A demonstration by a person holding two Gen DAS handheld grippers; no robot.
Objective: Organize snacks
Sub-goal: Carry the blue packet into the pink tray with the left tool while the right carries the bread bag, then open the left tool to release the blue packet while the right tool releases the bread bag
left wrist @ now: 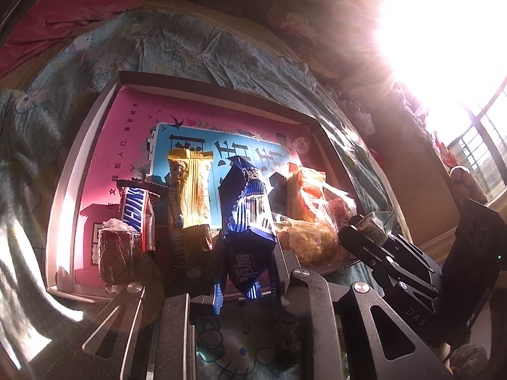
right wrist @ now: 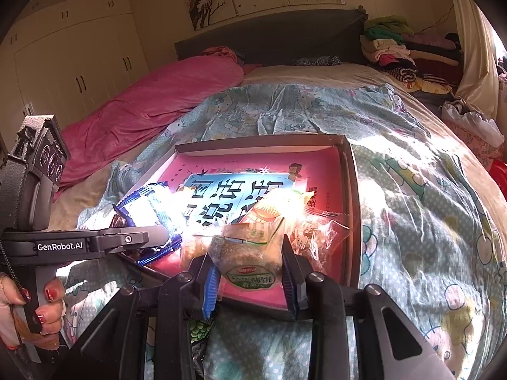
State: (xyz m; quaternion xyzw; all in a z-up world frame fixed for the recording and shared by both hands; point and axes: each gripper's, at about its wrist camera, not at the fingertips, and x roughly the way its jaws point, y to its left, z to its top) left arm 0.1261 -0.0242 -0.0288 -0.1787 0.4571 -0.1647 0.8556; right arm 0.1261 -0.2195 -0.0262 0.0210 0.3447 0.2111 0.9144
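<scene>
A shallow cardboard box lid with a pink and blue printed inside (left wrist: 95, 145) is lying on a pale green cartoon-print quilt (left wrist: 177, 41), filling the middle of the left wrist view. Snacks are lining up along its near edge. At the lower left a small dark brown cake in clear wrap (left wrist: 117, 253) is sitting beside a red, white and blue Snickers bar (left wrist: 136, 209). A yellow striped wafer packet (left wrist: 193, 190) is lying just right of those. In the centre, the left gripper (left wrist: 245, 266) is pinching a dark blue foil snack packet with a white barcode panel (left wrist: 250, 215); its jaws are standing narrow, pressing on the packet's lower half. To the right, clear bags of golden crumbly pastry (left wrist: 310, 240) are piling up, washed out by glare from the upper right.

In the right wrist view, the right gripper (right wrist: 250, 272) at lower centre is clamping a clear plastic pastry bag with a green and red oval label (right wrist: 253, 266), its blue-edged pads pressing both sides, over the box lid's near edge. At the lower left a hand with red-painted nails (right wrist: 47, 304) is gripping the other tool's handle.
</scene>
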